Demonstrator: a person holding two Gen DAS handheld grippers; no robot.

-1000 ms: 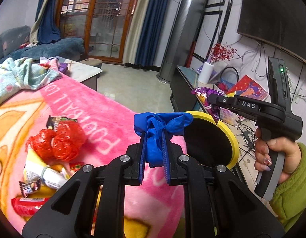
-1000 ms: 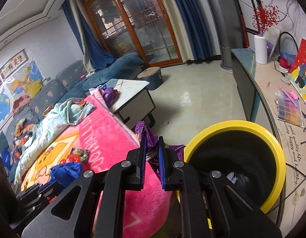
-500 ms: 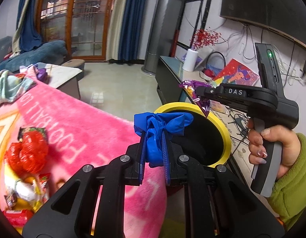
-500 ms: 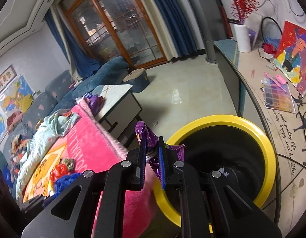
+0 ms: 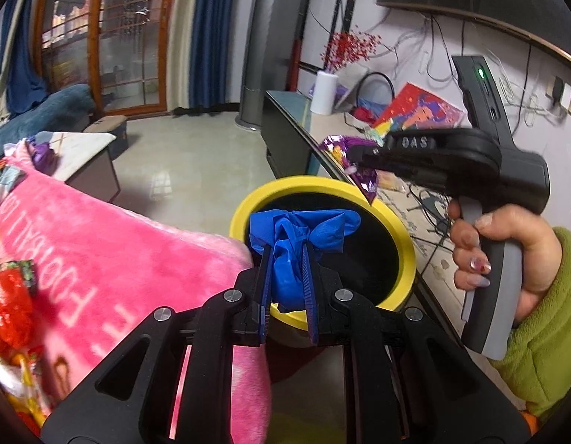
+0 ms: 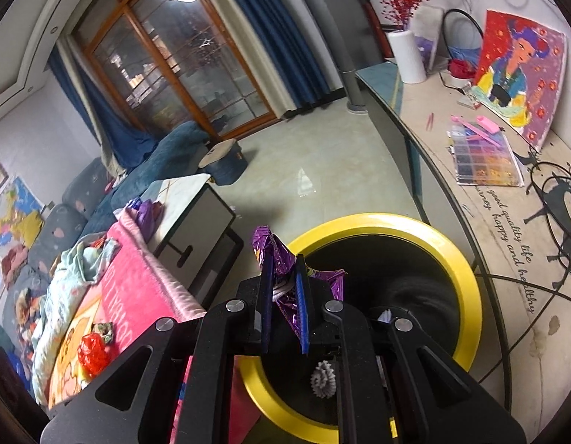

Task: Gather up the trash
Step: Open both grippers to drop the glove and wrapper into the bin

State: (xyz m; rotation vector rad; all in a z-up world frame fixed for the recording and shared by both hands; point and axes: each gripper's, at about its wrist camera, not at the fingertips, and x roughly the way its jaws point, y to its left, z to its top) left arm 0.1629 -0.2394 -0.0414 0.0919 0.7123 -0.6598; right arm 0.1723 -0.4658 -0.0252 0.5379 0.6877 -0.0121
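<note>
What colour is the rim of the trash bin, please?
Bright yellow; the rim rings a black inside, clearest in the right wrist view.

The mouth of the yellow-rimmed bin (image 6: 466, 277) lies open beneath your tongs, its dark interior unobstructed. On its left the pink blanket (image 5: 119, 251) presses against the rim, closing that side. On its right the long table (image 6: 507, 259), strewn with cables (image 6: 559, 222), runs just beside the bin. Beyond it, the tiled floor (image 6: 322, 170) is free up to the low side table (image 6: 196, 207).
</note>
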